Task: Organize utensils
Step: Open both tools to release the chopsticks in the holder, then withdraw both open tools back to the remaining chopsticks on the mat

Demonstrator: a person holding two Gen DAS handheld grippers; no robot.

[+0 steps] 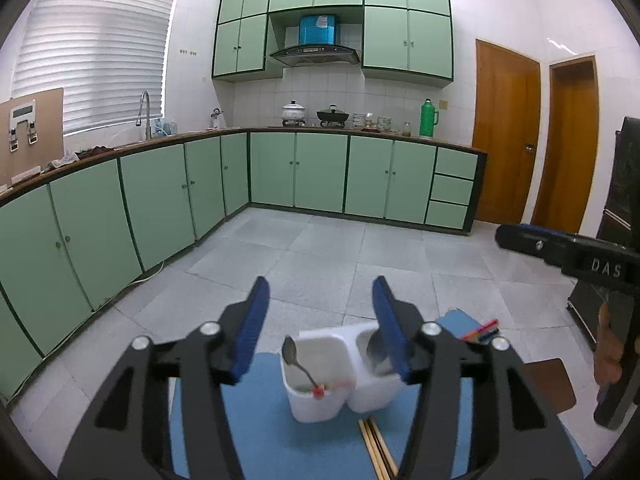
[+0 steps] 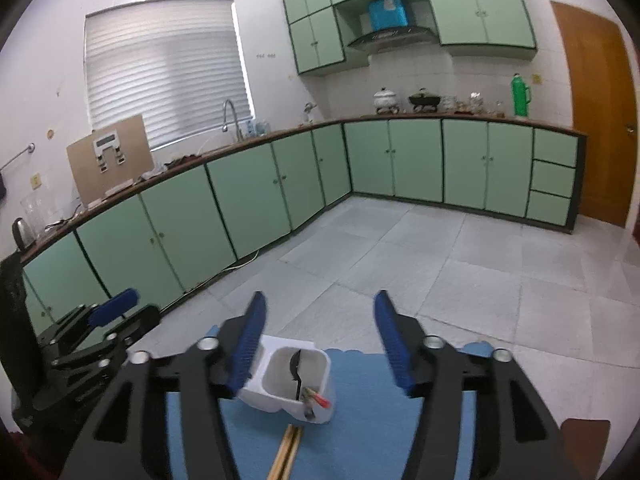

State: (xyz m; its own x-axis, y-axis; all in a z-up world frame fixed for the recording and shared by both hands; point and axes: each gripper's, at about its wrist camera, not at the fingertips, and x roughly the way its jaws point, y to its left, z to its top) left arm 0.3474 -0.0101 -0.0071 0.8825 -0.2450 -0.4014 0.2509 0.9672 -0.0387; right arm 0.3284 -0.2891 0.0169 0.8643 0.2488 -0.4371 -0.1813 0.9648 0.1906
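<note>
Chopsticks before holder: approach low with either hand-held gripper, both spread and empty, pinch mid-length, lift level.

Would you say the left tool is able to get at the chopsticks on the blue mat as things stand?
Probably yes: the left tool is open and empty, and the chopsticks lie uncovered on the mat just before the white holder.
</note>
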